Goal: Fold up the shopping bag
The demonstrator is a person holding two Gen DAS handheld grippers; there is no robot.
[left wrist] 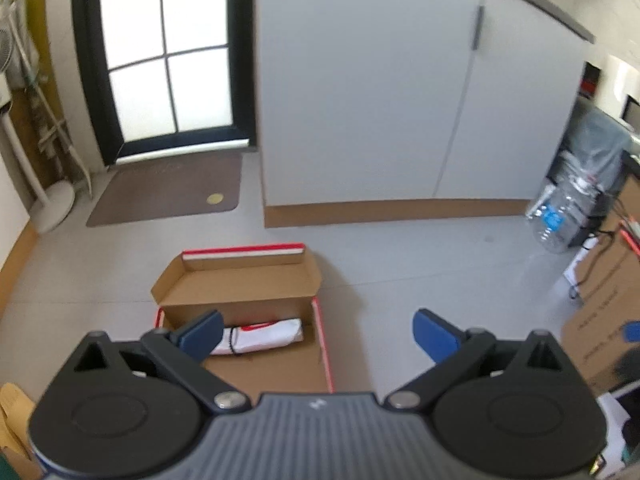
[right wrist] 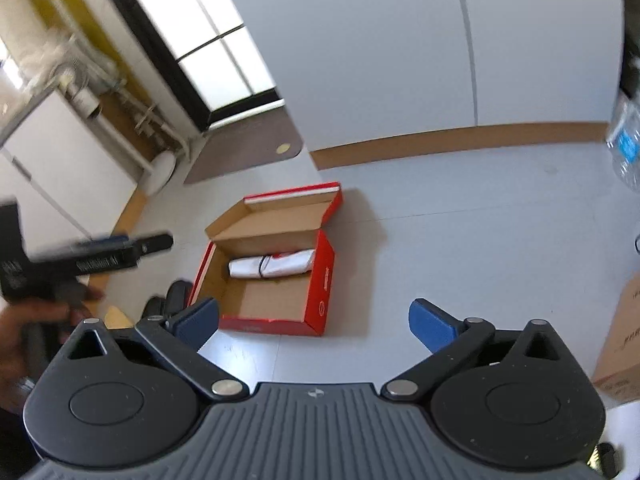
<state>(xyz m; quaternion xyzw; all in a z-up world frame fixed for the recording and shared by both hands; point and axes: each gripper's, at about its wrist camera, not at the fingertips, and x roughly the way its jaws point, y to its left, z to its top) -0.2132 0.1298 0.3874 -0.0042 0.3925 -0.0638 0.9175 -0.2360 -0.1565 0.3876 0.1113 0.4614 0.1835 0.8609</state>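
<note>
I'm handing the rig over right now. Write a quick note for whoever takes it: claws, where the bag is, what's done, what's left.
Left claw: open, holding nothing, raised over the floor.
Right claw: open, holding nothing, also raised.
Shopping bag: white with red print, rolled into a bundle with a dark band around it, lying at the back of the open red shoe box on the floor.
Done: bag looks folded and stowed.
Left: probably nothing with the bag; the box lid stands open, should it need closing.
</note>
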